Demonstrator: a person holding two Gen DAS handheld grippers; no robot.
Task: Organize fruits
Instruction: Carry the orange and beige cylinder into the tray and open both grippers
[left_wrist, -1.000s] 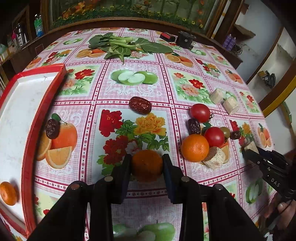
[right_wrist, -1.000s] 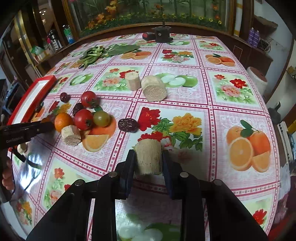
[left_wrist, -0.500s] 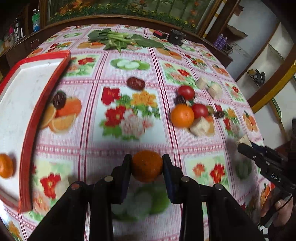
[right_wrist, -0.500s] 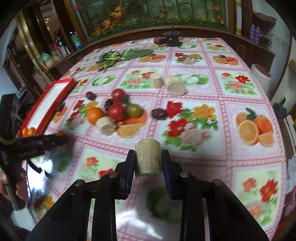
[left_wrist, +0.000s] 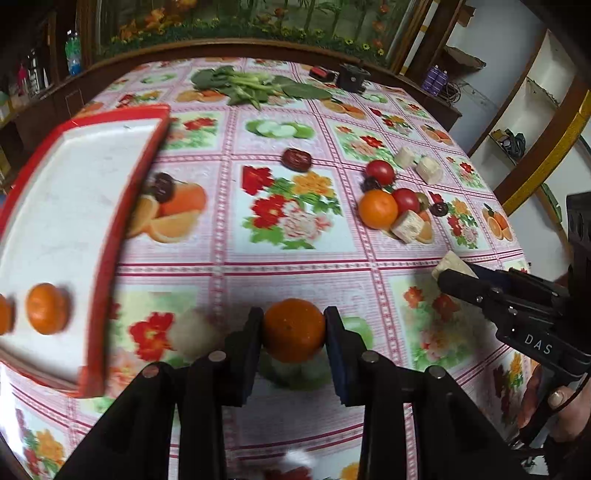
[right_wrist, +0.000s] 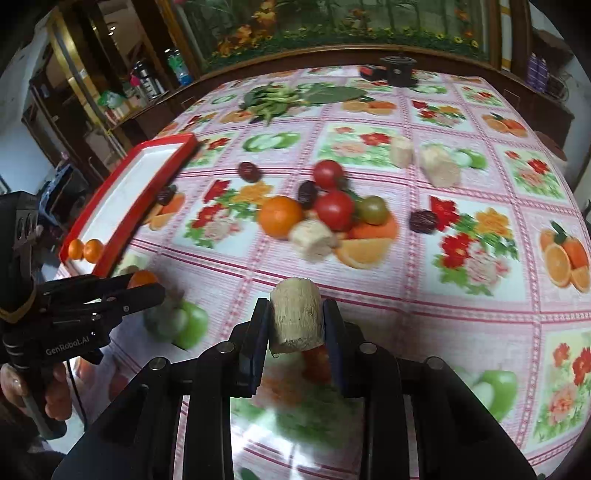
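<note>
My left gripper (left_wrist: 293, 328) is shut on an orange tangerine (left_wrist: 294, 329), held above the table near its front edge, right of the red-rimmed white tray (left_wrist: 99, 258). The tray holds two tangerines (left_wrist: 47, 308) at its near end. My right gripper (right_wrist: 295, 319) is shut on a pale sugarcane piece (right_wrist: 296, 318); it also shows in the left wrist view (left_wrist: 452, 267). A heap with an orange (left_wrist: 378, 209), tomatoes (left_wrist: 407, 199), dates and a cane piece (left_wrist: 407, 226) lies mid-table.
Two more cane pieces (left_wrist: 428, 170) and a tomato (left_wrist: 380, 172) lie behind the heap. Dates lie loose near the tray (left_wrist: 163, 184) and at mid-table (left_wrist: 296, 159). Green leafy vegetables (left_wrist: 255, 86) and a black device (left_wrist: 352, 76) sit at the far edge.
Both grippers have pulled back toward the front edge and swung left toward the tray, each still holding its item. The tray's tangerines have come into fuller view.
</note>
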